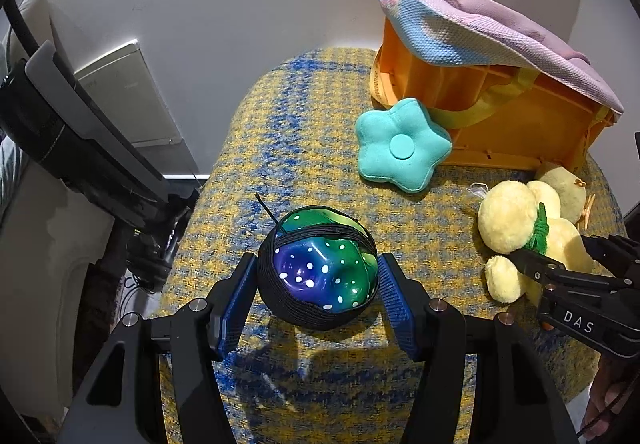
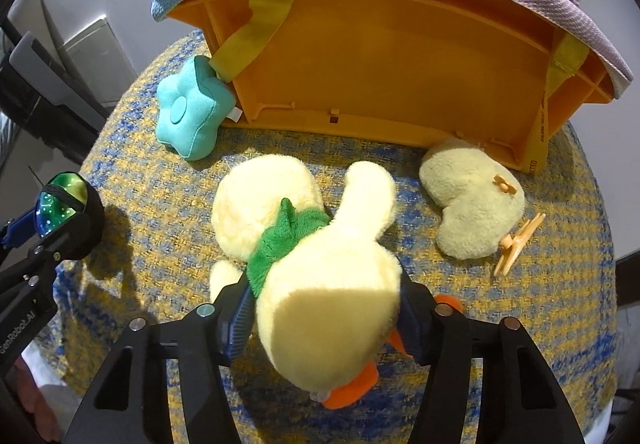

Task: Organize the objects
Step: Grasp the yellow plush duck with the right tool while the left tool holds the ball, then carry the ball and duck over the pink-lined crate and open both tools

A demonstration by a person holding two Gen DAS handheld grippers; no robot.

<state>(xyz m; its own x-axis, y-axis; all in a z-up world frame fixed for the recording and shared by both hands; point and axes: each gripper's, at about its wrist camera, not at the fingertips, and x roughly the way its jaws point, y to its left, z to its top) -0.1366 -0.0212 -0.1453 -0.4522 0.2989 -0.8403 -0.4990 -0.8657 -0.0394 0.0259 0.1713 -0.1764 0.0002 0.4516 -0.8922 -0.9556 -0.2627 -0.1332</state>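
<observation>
Left wrist view:
surface: yellow/blue woven cushion top (image 1: pixel 320 131)
left gripper (image 1: pixel 318 284): blue pads either side of the ball in black netting (image 1: pixel 318 276); pads sit at its sides, slight gaps visible, can't tell if pressing
ball: sits on the weave, near centre; round, no long axis; black cord end sticks up-left
teal star cushion (image 1: pixel 400 145): behind ball, leans vs orange crate (image 1: pixel 500 115)
crate: far right, tipped on its side, pink/blue cloth bag (image 1: pixel 480 27) draped over top
right gripper (image 1: pixel 560 264): comes in from right edge onto yellow plush duck (image 1: pixel 520 219)

Right wrist view:
right gripper (image 2: pixel 324 320): clamped on duck (image 2: pixel 320 276) body, pads pressed in both flanks
duck: front centre, long axis runs away from cam; head far-left, green scarf at neck, orange feet nearest cam
around: pale plush heart (image 2: pixel 468 199) + peach clip (image 2: pixel 516 240) to right, just by crate (image 2: pixel 400 63); star (image 2: pixel 188 115) far left, touching crate corner
way ahead: crate wall stands right behind the duck
left gripper (image 2: pixel 48 219): at left edge w/ ball (image 2: pixel 60 203), well apart from duck
</observation>
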